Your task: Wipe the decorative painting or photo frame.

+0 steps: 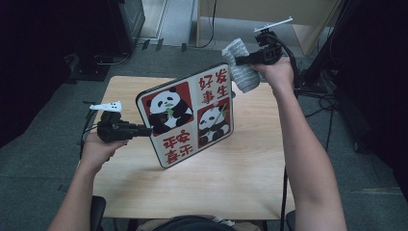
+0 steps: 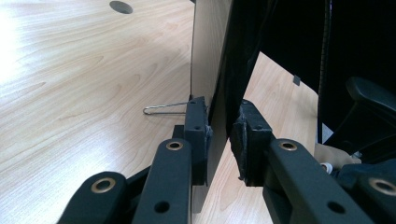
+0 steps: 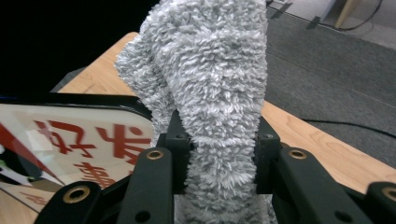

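The panda picture board (image 1: pixel 187 115) stands tilted above the middle of the surface (image 1: pixel 231 178), its printed face with two pandas and red characters turned up toward the person. The left hand-held gripper (image 1: pixel 144 130) clamps the board's left edge; in the left gripper view the pads (image 2: pixel 198 135) pinch the thin panel (image 2: pixel 210 56) from both sides, which keeps it propped and steady, probably so that the face can be wiped. A wire stand (image 2: pixel 163 108) juts from the back of the board, just above the wood.

The right hand-held gripper (image 1: pixel 239 60) is closed on a fluffy grey cloth (image 1: pixel 240 67), held at the board's upper right corner. In the right gripper view the cloth (image 3: pixel 210 84) bulges between the jaws and rises above them, with the board's corner (image 3: pixel 84 135) just beside it. Whether the cloth touches the face at this moment cannot be told. It looks ready for a wiping stroke across the print.

No container stands on the surface; a small round cable hole (image 2: pixel 121 6) shows in the wood.
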### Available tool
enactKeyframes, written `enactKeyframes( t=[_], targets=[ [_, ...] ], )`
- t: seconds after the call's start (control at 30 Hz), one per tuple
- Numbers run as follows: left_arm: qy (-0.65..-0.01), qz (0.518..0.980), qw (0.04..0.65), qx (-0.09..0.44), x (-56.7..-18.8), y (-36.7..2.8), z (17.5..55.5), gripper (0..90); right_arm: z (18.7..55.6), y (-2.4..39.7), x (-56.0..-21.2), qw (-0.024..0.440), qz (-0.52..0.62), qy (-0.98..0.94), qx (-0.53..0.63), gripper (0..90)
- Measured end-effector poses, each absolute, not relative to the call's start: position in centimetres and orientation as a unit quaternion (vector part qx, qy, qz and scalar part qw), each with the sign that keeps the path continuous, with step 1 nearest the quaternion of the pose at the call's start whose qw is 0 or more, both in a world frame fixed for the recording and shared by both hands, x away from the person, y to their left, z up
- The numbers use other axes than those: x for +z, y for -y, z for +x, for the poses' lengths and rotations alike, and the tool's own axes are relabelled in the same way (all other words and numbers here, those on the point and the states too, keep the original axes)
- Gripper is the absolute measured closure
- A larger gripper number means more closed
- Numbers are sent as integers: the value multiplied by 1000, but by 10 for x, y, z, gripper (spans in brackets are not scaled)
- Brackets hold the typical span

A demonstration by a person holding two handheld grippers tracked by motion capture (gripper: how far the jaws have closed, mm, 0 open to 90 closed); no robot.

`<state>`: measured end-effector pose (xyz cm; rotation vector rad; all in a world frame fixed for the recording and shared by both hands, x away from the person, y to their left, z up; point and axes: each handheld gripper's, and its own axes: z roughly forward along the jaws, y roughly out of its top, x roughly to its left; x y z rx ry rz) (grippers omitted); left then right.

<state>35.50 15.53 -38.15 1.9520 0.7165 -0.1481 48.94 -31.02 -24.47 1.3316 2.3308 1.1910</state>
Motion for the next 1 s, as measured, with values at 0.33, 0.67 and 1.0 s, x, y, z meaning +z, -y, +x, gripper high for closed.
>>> enactKeyframes(
  t=[0.33, 0.67, 1.0],
  targets=[
    [-296, 810, 503, -61, -382, -155, 355, 770, 486, 311, -262, 98, 460, -790, 393, 688],
    [-297, 809, 503, -63, -382, -155, 356, 770, 482, 314, -273, 82, 465, -788, 395, 690],
    [-299, 808, 503, -67, -383, -155, 357, 768, 480, 317, -285, 68, 473, -784, 396, 691]
  ],
)
